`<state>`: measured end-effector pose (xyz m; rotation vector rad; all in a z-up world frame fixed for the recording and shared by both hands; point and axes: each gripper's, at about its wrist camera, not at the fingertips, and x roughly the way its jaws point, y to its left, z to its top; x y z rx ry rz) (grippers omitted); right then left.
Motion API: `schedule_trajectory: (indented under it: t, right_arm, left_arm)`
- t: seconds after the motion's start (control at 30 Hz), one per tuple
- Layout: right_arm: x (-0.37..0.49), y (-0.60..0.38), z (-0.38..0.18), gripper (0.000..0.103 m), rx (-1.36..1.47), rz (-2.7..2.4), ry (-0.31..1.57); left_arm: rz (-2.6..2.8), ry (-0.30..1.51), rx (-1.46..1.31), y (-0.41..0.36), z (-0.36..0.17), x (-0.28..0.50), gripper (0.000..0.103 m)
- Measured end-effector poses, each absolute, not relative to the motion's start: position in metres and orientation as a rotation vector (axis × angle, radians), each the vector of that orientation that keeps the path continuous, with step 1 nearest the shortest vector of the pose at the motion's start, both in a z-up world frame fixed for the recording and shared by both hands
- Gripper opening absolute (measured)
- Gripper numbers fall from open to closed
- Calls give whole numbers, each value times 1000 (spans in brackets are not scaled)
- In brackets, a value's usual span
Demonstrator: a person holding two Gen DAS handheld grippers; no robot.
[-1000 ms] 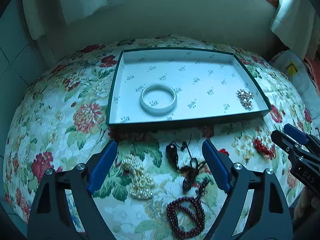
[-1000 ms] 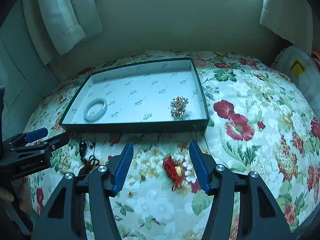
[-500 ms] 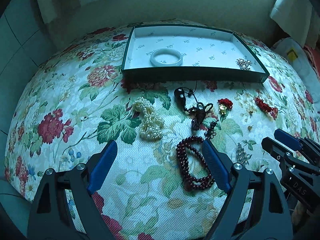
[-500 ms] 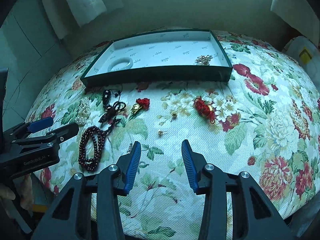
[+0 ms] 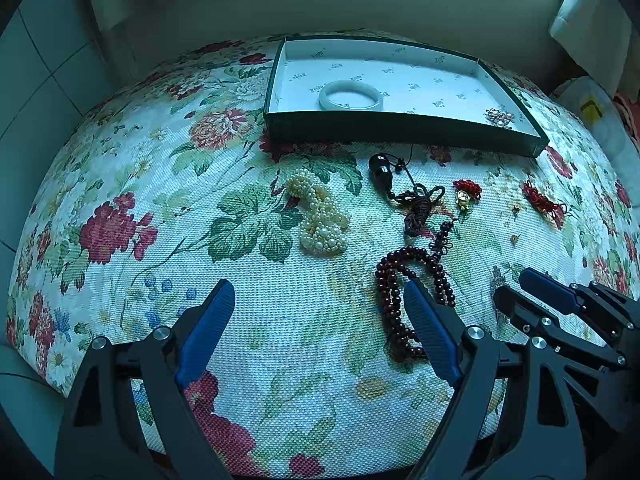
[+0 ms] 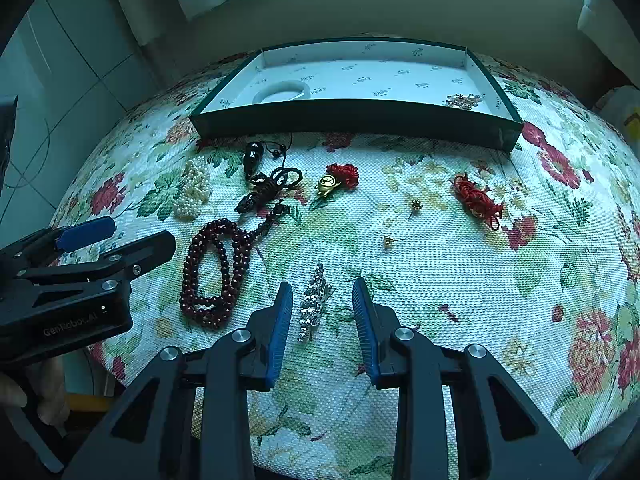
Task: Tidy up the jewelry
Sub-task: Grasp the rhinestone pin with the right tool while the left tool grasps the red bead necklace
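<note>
My right gripper (image 6: 322,286) is low over the floral cloth, its jaws closing around a sparkly rhinestone clip (image 6: 314,304) that lies between the pads with gaps on both sides. My left gripper (image 5: 318,296) is wide open over bare cloth. A dark red bead string (image 5: 408,292) lies against its right finger, and a pearl bundle (image 5: 320,216) sits ahead of it. The green tray (image 6: 360,114) at the back holds a white bangle (image 6: 284,90) and a brooch (image 6: 464,100).
Loose on the cloth are a black pendant cord (image 6: 272,180), a gold charm with a red tassel (image 6: 332,184), a red cord knot (image 6: 478,200) and two tiny earrings (image 6: 416,204). The table edge runs just below both grippers. A tiled wall stands at the left.
Both grippers drew back from the tray toward the near edge and sank. The right jaws narrowed and now straddle the rhinestone clip. The left jaws stayed wide.
</note>
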<state>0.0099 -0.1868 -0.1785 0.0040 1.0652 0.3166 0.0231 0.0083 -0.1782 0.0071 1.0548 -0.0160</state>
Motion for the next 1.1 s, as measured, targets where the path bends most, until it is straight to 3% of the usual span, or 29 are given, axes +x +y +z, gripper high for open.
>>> schedule_trajectory:
  t: [0.13,0.23,1.1]
  right_arm:
    - [12,-183,-183,23,-20,315,1069]
    - [12,-183,-184,11,-32,315,1069]
    - [18,-227,-171,11,45,268,1025]
  left_arm:
    - [-20,1058,8,6,-180,24,86]
    - [-23,1061,11,3,-180,25,86]
    - [-95,1112,50,-40,-201,36,86]
